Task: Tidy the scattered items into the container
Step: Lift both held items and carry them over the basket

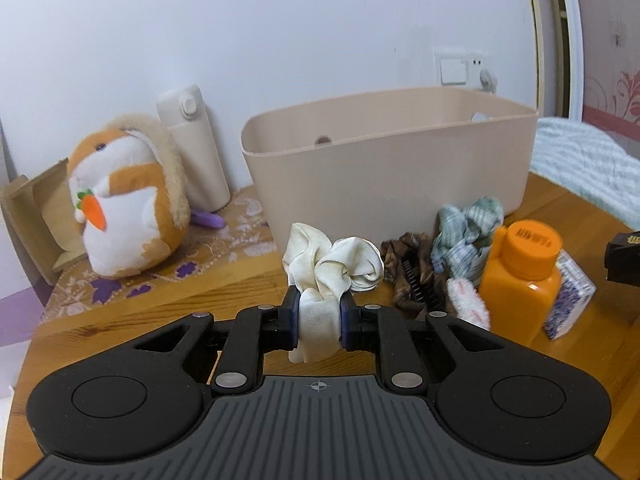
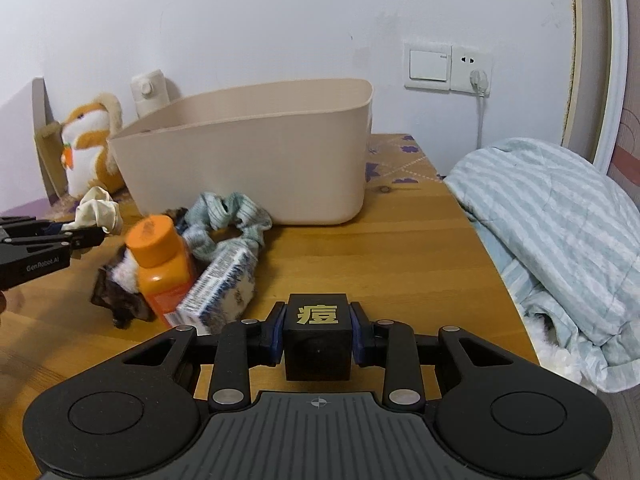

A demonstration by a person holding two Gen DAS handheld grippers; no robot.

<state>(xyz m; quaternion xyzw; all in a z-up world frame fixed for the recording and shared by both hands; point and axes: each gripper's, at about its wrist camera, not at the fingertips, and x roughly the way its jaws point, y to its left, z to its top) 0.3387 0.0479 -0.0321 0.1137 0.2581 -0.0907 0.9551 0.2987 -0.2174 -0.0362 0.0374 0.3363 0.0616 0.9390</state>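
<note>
Left wrist view: left gripper (image 1: 319, 312) clamped on a cream satin scrunchie (image 1: 334, 270), blue pads pressing the fabric from both sides, most of the scrunchie bunched up ahead of the fingertips. Beyond it, a beige plastic storage bin (image 1: 390, 160) standing open-topped on the wooden table (image 1: 120, 344), near the white wall. To the right of the cream scrunchie, a brown scrunchie (image 1: 412, 276), a pale blue striped scrunchie (image 1: 466, 236) just in front of the bin, an orange bottle (image 1: 520, 284) with an orange cap, upright, and a blue-and-white patterned box (image 1: 568, 300) touching its right side. Something white and fluffy (image 1: 468, 304) between brown scrunchie and bottle, too unclear to name. At far left, a plush hamster holding a carrot (image 1: 124, 196), with a cream flask (image 1: 198, 144) behind it against the wall. Right wrist view: right gripper (image 2: 318, 334) clenched on a small black cube (image 2: 318, 340) bearing a gold character, held above the table (image 2: 380, 260). Bin (image 2: 256, 160) ahead and left of centre. In front of it, the blue striped scrunchie (image 2: 228, 216), the orange bottle (image 2: 160, 264), tilted, and the patterned box (image 2: 220, 288) leaning against it. Left gripper (image 2: 94, 234) at the left edge, gripping the cream scrunchie (image 2: 98, 210). A striped blue quilt (image 2: 560, 232) off the table's right side.
</note>
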